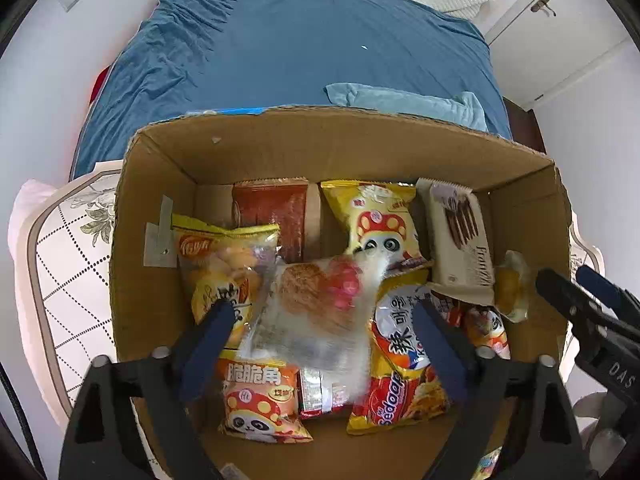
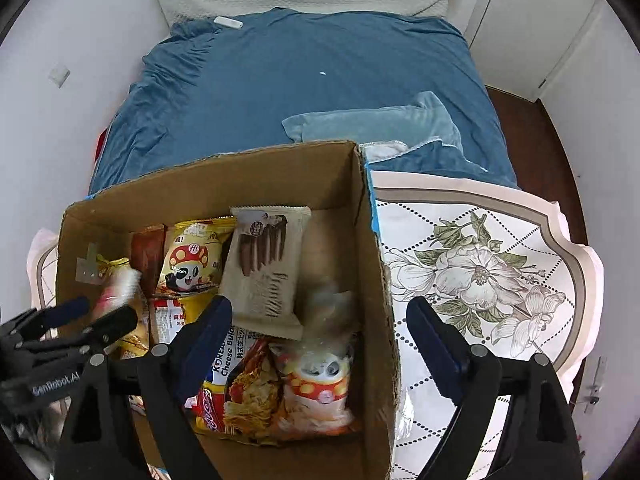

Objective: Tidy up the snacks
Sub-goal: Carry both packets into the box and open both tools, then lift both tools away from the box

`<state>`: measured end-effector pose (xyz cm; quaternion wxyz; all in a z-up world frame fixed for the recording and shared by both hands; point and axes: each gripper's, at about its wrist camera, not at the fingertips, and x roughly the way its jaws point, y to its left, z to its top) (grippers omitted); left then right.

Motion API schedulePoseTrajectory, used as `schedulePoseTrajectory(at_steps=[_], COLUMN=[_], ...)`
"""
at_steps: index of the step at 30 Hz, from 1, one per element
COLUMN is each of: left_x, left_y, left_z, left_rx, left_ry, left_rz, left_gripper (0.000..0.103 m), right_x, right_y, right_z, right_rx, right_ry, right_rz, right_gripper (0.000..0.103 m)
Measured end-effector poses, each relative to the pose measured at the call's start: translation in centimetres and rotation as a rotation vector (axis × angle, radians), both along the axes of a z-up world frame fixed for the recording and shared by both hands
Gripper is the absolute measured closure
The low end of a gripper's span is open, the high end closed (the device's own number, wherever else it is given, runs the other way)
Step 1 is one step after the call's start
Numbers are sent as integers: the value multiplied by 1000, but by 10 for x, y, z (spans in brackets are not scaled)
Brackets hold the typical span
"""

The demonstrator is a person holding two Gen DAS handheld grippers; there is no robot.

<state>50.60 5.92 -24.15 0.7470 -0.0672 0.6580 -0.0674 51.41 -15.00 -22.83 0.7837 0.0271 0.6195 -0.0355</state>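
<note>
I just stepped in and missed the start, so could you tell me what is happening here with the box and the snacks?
A person with a gripper in each hand is sorting snack packets into a cardboard box on a floral-topped table beside a bed. The left gripper is open over a blurred clear-wrapped pastry packet, which appears to be dropping or just released. The right gripper is open and empty, straddling the box's right wall. Several chip bags and a white wafer packet already lie inside.
</note>
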Motion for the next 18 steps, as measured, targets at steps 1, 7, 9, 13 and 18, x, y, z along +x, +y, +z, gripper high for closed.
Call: schedulePoseTrajectory(at_steps=[1, 7, 9, 13, 18], left_x=[0, 0, -2, -12, -30], left_y=[1, 4, 5, 6, 7], left_z=[-1, 3, 7, 20, 42], left_rx=[0, -6, -18, -25, -5], left_ry=[-2, -17, -21, -47, -108], left_rz=[4, 13, 16, 21, 17], left_gripper=[10, 9, 9, 9, 9], right_x=[-1, -10, -13, -23, -40], right_y=[0, 3, 6, 10, 16], right_z=[-1, -5, -3, 3, 16], right_rx=[2, 17, 14, 15, 2], right_ry=[4, 25, 29, 29, 5], right_rz=[3, 15, 21, 29, 47], right_gripper=[12, 10, 8, 7, 5])
